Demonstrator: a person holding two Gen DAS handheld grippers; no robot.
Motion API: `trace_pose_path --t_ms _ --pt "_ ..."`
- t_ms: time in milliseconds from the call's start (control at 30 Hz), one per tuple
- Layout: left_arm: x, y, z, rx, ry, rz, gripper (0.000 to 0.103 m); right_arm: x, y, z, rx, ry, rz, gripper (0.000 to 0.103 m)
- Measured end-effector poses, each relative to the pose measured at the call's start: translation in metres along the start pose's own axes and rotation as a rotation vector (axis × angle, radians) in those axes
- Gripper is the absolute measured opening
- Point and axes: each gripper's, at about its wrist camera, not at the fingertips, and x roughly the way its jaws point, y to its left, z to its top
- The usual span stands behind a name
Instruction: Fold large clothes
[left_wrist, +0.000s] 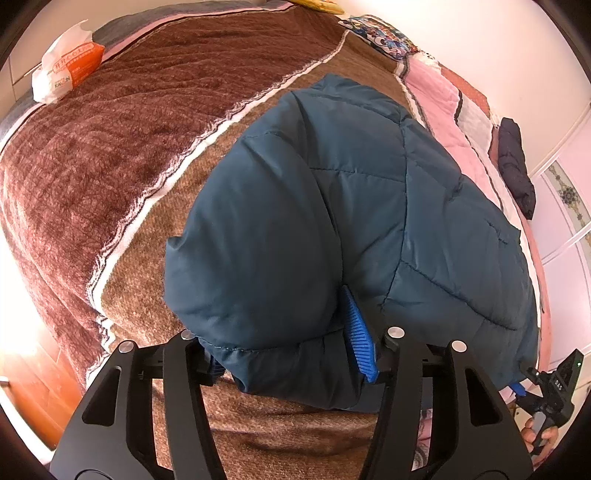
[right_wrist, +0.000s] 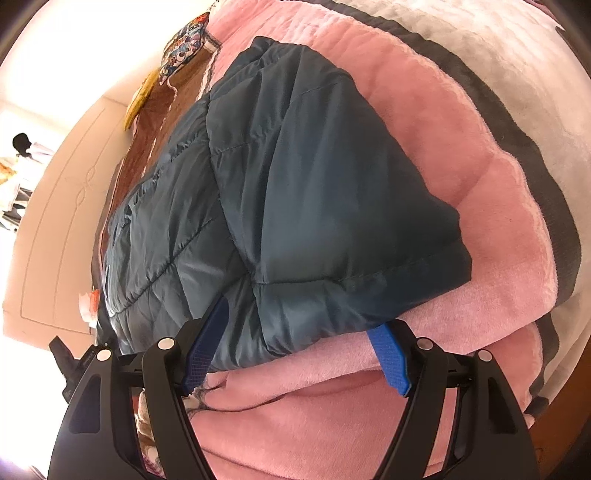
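Observation:
A teal quilted jacket (left_wrist: 332, 206) lies folded into a thick bundle on the bed, partly on the brown blanket (left_wrist: 110, 155) and partly on the pink blanket (right_wrist: 480, 192). My left gripper (left_wrist: 284, 332) straddles the bundle's near edge. Its right blue pad (left_wrist: 360, 339) shows in a crease, and its left finger is hidden under the fabric. The jaws stand apart without pinching. My right gripper (right_wrist: 295, 321) is wide open at the jacket's (right_wrist: 295, 177) other near corner, with both blue pads (right_wrist: 391, 365) beside the fabric. This same gripper (left_wrist: 554, 384) shows in the left wrist view, held by a hand (left_wrist: 539, 435).
An orange and white tissue pack (left_wrist: 70, 66) lies at the far left of the bed. A dark garment (left_wrist: 515, 166) rests on the pink blanket at the right. A patterned pillow (left_wrist: 384, 35) is at the head. Wooden floor (left_wrist: 33, 387) lies left, a wardrobe door (right_wrist: 74, 206) beyond.

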Motion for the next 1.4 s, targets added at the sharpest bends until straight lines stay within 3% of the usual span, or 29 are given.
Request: trace_pose_path --t_ms 333,500,1100,1400 --pt "0.002 0.001 0.001 -0.004 0.001 0.008 0.061 0.001 0.010 -0.004 -0.027 0.006 -0.037 0.073" --pt "0.005 0.002 0.002 -0.002 -0.005 0.033 0.071 -0.001 0.012 -0.007 -0.055 0.009 -0.087 0.073" --pt "0.008 0.004 0.007 0.000 0.006 0.032 0.073 -0.003 0.010 -0.011 -0.071 0.006 -0.110 0.073" --pt "0.012 0.007 0.012 -0.018 0.018 0.020 0.074 -0.024 0.026 -0.022 -0.175 -0.029 -0.209 0.073"
